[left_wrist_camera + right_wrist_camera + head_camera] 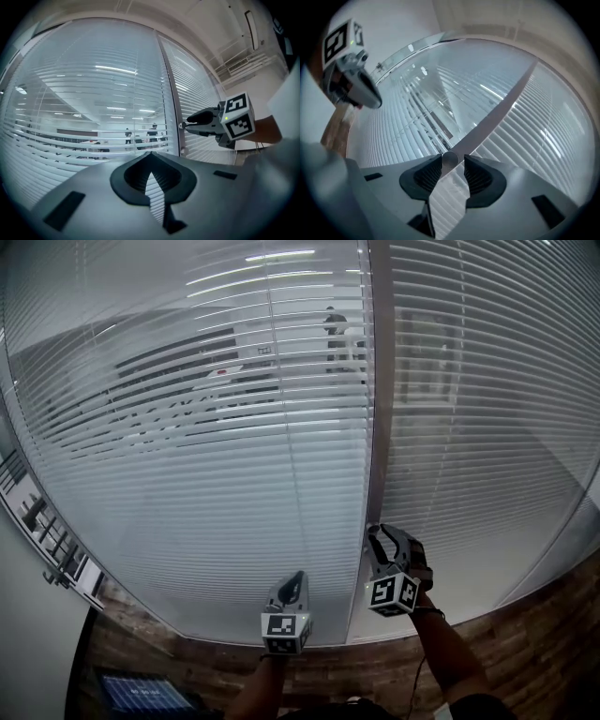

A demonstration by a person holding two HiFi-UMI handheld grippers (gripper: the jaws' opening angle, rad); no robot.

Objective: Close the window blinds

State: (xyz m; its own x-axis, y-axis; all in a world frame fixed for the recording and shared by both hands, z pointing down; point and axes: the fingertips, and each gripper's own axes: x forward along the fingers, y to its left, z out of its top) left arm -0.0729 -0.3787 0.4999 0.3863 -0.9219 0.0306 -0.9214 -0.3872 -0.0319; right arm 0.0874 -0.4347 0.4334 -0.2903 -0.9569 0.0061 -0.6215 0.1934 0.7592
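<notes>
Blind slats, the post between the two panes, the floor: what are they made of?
Slats: thin, white, with a faint sheen under the lights; painted aluminium or plastic, can't tell which. Post: flat grey, matte, probably painted metal. Floor: brown boards with visible seams, wood or laminate.

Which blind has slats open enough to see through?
The left blind, left of the post: the office shows through its middle slats; the right blind looks mostly shut.
</notes>
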